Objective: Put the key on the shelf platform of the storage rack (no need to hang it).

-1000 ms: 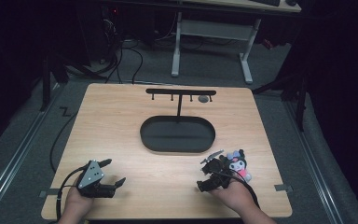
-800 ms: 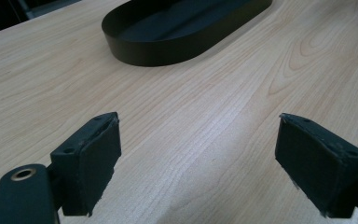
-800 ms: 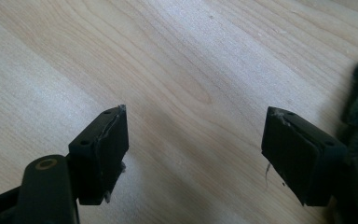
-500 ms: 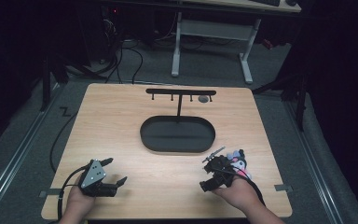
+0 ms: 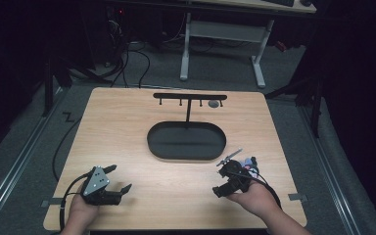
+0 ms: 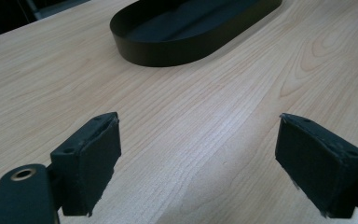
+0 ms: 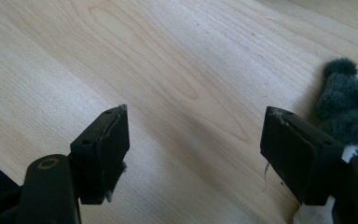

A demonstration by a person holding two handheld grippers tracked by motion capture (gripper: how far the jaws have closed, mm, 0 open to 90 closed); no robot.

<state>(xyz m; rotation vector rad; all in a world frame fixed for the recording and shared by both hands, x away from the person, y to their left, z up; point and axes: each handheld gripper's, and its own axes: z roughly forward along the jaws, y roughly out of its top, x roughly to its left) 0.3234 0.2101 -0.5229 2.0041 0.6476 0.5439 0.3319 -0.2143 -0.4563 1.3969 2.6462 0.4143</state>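
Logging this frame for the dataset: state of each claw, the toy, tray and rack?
left claw: open, jaws wide apart over bare wood, holding nothing
right claw: open, nothing between the jaws
plush toy: lying on the table beside the right claw, not gripped
black oval tray: empty, flat on the table
hook rack: upright behind the tray, one small round piece at its right end

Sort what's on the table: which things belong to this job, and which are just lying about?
In the job:
- plush toy, beside the right hand-held gripper
- right hand-held gripper, open

Lying about:
- black oval tray
- black hook stand
- left hand-held gripper, open, over bare table
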